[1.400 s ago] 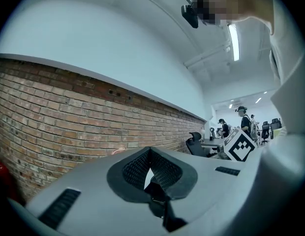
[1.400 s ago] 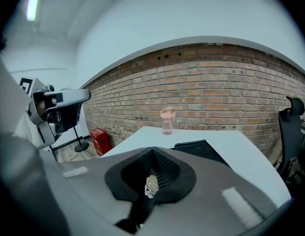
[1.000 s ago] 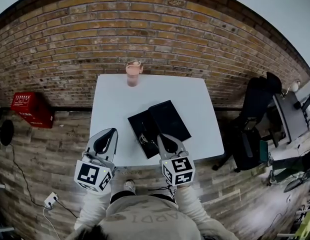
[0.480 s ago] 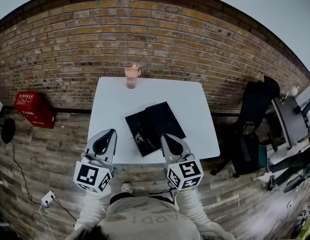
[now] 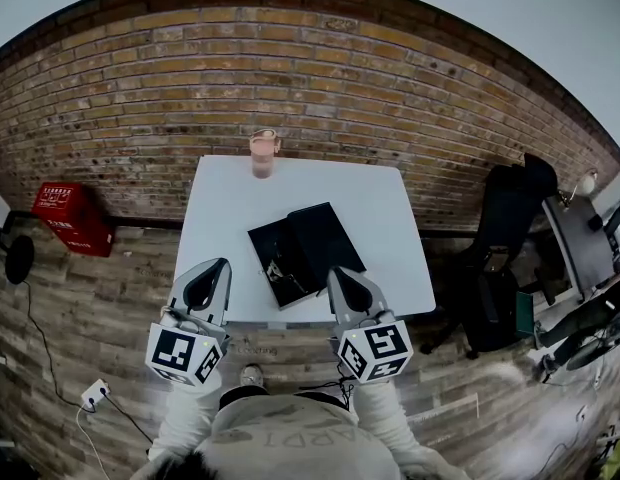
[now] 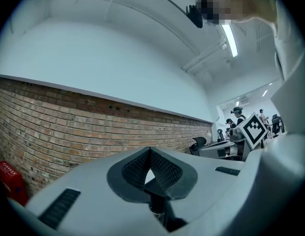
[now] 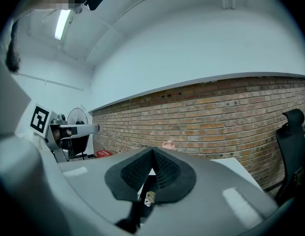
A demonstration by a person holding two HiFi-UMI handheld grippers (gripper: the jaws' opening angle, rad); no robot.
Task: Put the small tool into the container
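A black case [image 5: 325, 236] lies open on the white table [image 5: 385, 208]. A small pale tool [image 5: 276, 269] rests in its near-left half. My right gripper [image 5: 340, 282] hovers at the table's front edge just near of the case, jaws shut and empty. The left gripper [image 5: 214, 280] hangs over the front-left edge, also shut with nothing in it. In the right gripper view the shut gripper [image 7: 152, 154] points over the case, and the small tool [image 7: 149, 197] shows below the pads. In the left gripper view the gripper [image 6: 150, 154] faces the brick wall.
A pink cup [image 5: 263, 153] stands at the table's far edge against the brick wall [image 5: 320, 98]. A red crate [image 5: 68, 208] sits on the floor at left. A black chair [image 5: 515, 203] and desks stand at right. A cable and socket [image 5: 90, 396] lie on the floor.
The right gripper has drawn back a little toward me and to the right, off the case's near corner. The left gripper has barely moved. The case stays where it was.
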